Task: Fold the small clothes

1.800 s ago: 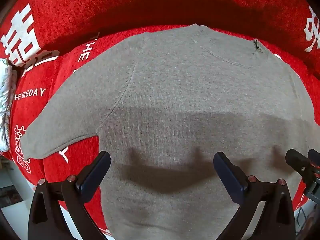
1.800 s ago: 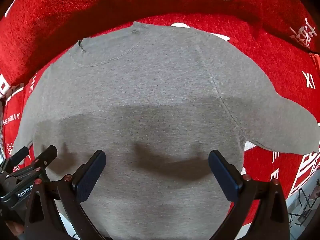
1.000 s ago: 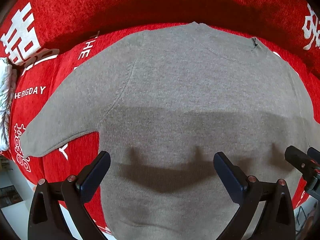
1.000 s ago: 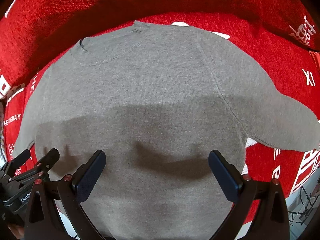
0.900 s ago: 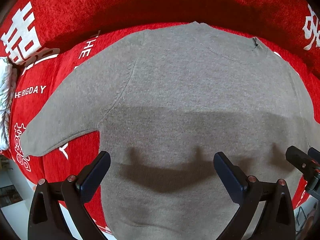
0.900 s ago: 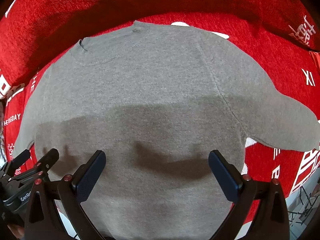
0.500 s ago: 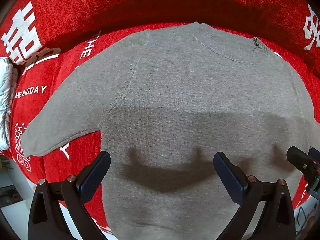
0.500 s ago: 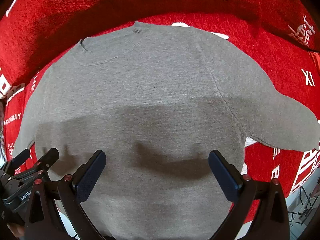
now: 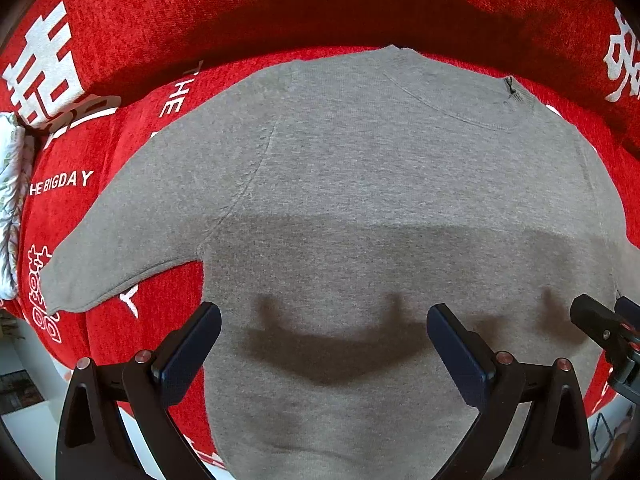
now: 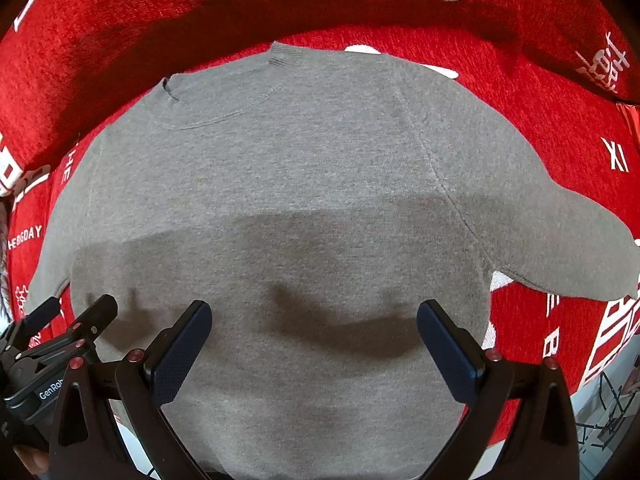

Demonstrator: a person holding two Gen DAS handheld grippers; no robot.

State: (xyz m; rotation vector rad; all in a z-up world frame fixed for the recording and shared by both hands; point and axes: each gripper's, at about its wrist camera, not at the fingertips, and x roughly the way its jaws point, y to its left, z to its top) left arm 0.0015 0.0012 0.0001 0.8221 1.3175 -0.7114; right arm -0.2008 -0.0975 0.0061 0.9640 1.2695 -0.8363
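Observation:
A small grey knit sweater (image 9: 360,200) (image 10: 280,200) lies flat on a red cover, neck away from me, both sleeves spread out to the sides. The left gripper (image 9: 324,340) hovers open above the sweater's lower left part, nothing between its fingers. Over the lower right part the right gripper (image 10: 314,336) is also open and empty. In the right wrist view the left gripper's fingers (image 10: 100,312) show at the lower left; in the left wrist view the right gripper's fingers (image 9: 592,316) show at the right edge. The left sleeve (image 9: 120,248) and right sleeve (image 10: 560,248) lie flat.
The red cover (image 9: 120,60) with white lettering spreads over a cushioned seat and rises into a backrest (image 10: 320,0) behind the sweater. A patterned white cloth (image 9: 10,200) lies at the far left. Pale floor shows past the seat's front edge (image 10: 600,420).
Almost nothing has changed; both grippers stay open above the sweater's lower part, with only a slight drift in view.

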